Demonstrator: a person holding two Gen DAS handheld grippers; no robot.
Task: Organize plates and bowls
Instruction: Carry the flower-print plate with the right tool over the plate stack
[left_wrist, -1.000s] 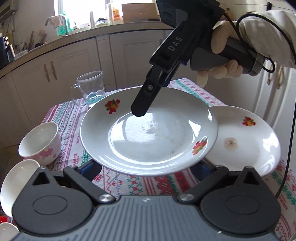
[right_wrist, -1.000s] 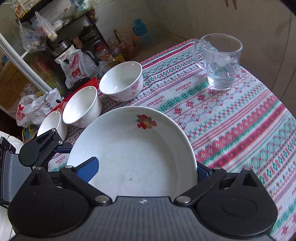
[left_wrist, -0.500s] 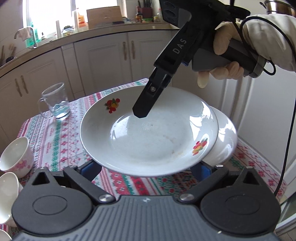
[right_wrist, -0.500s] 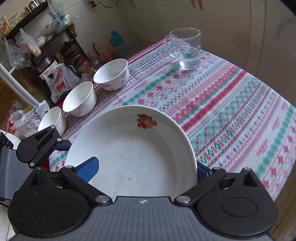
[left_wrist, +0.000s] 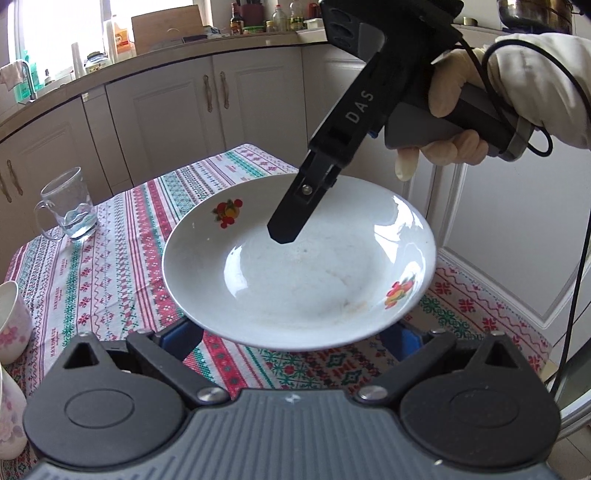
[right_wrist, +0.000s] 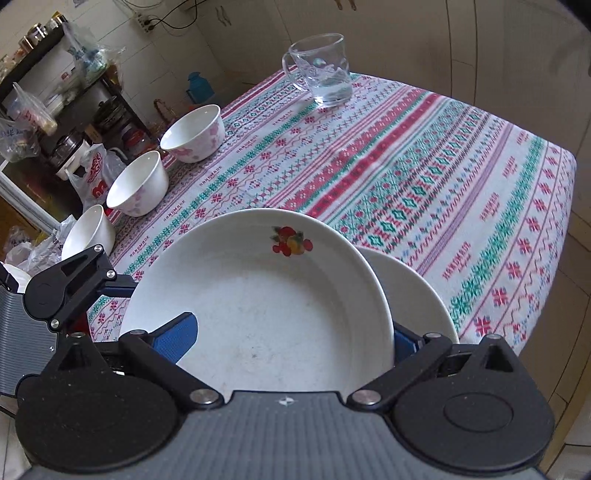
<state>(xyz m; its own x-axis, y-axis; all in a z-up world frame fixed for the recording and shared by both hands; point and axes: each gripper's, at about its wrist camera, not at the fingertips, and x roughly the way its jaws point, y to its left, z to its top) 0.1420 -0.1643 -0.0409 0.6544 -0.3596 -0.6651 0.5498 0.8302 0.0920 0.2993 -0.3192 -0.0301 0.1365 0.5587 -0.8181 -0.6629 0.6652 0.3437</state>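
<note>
The left claw (left_wrist: 291, 334) shows only blue finger stubs poking out from under the deep plate (left_wrist: 299, 266); its tips are hidden, so whether it grips the plate or merely sits beneath it cannot be told. The right claw (right_wrist: 291, 332) is wide apart, one blue finger (right_wrist: 177, 334) lying inside the plate's bowl and the other outside the rim, which hides its tip; whether the pads press the plate cannot be told. In the left wrist view this claw reaches down over the plate's far rim.

A second plate (right_wrist: 413, 299) peeks out from below the held one, mostly covered. The nearest bowl (right_wrist: 88, 230) is partly cut off by the left claw's body.

The worktop (right_wrist: 443, 177) wears a striped red, green and white cloth. Two more flowered bowls (right_wrist: 138, 188) (right_wrist: 194, 133) line its left edge, well apart from the plates. A glass mug (right_wrist: 321, 70) with a little water stands at the far edge. White cabinets (left_wrist: 177, 107) ring the room; a cluttered shelf (right_wrist: 48, 85) stands beyond the bowls.

The cloth between mug and plates is open.
</note>
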